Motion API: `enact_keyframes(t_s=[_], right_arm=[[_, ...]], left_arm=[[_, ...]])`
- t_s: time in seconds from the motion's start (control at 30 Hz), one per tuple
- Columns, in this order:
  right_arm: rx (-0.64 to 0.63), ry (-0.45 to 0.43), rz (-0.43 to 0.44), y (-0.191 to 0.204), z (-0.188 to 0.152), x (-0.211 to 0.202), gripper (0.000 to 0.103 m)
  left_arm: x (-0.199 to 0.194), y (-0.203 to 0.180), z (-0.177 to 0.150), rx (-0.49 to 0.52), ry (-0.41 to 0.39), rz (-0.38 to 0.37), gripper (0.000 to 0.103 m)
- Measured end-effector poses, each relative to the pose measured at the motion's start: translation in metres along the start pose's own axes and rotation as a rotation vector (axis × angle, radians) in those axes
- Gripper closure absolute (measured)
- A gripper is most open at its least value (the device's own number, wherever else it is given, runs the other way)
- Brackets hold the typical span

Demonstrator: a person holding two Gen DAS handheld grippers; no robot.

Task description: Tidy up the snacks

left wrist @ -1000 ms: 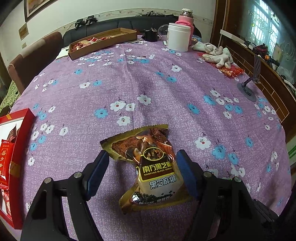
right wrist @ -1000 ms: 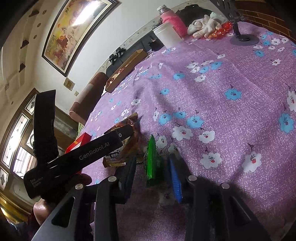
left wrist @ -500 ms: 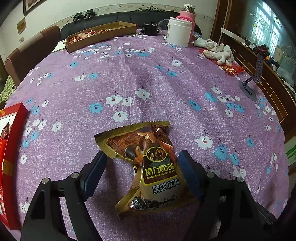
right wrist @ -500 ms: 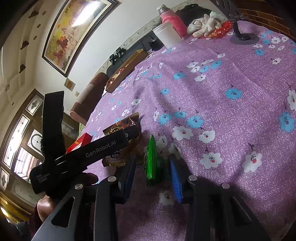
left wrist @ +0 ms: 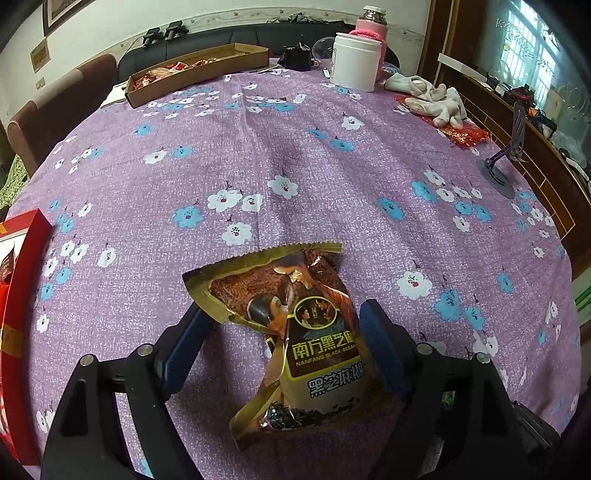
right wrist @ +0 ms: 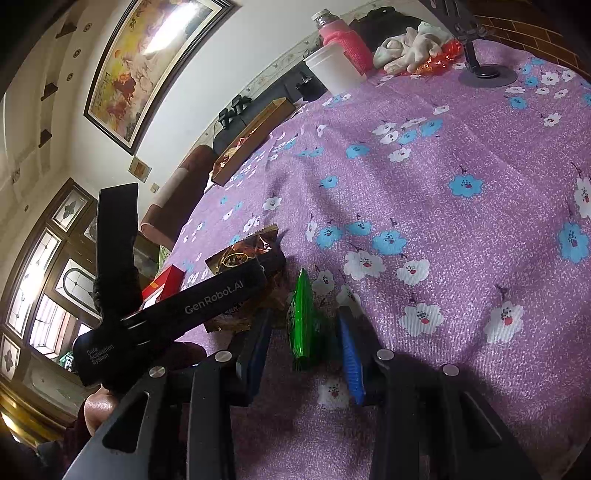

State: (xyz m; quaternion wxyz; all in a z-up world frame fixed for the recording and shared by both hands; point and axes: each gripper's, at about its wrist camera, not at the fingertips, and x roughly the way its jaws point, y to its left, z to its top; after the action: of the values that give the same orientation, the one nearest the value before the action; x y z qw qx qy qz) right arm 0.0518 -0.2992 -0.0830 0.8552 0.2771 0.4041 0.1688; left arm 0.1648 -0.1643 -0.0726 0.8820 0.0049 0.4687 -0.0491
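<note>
A gold and brown sesame packet (left wrist: 310, 332) lies flat on the purple flowered cloth (left wrist: 295, 155). My left gripper (left wrist: 284, 314) straddles it and its jaws are opening; the left pad stands clear of the packet and the right pad is at its edge. In the right wrist view the same packet (right wrist: 243, 251) shows behind the left tool's black housing (right wrist: 207, 302). A green packet (right wrist: 303, 321) stands on edge between the blue pads of my right gripper (right wrist: 306, 310), which holds it just above the cloth.
A red box (left wrist: 22, 295) sits at the table's left edge. At the far side stand a cardboard tray of red snacks (left wrist: 199, 70), a white jar (left wrist: 354, 59) and a pink bottle (left wrist: 371, 26). Pale gloves (left wrist: 432, 99) and a phone stand (left wrist: 498, 173) lie to the right.
The left jaws have spread wider apart around the sesame packet, which stays on the cloth. The right gripper and the green packet have not moved.
</note>
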Motion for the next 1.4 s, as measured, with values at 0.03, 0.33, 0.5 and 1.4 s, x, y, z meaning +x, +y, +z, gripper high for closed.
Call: enact_keyframes(t_s=[0.03,0.33,0.5,1.4], right_arm=[[0.0,0.0,0.0,0.0,0.0,0.0,0.065],[0.0,0.0,0.0,0.0,0.0,0.0,0.065],[-0.001,0.0,-0.001,0.0,0.0,0.0,0.065],[-0.017,-0.003,-0.018,0.002,0.001,0.001,0.065]], left_arm=[[0.0,0.0,0.0,0.001,0.0,-0.001,0.02],[0.0,0.002,0.001,0.011,0.002,-0.01,0.018],[0.0,0.003,0.0,0.021,-0.011,-0.014,0.017],[-0.006,0.04,-0.008,0.02,-0.023,-0.005,0.015]])
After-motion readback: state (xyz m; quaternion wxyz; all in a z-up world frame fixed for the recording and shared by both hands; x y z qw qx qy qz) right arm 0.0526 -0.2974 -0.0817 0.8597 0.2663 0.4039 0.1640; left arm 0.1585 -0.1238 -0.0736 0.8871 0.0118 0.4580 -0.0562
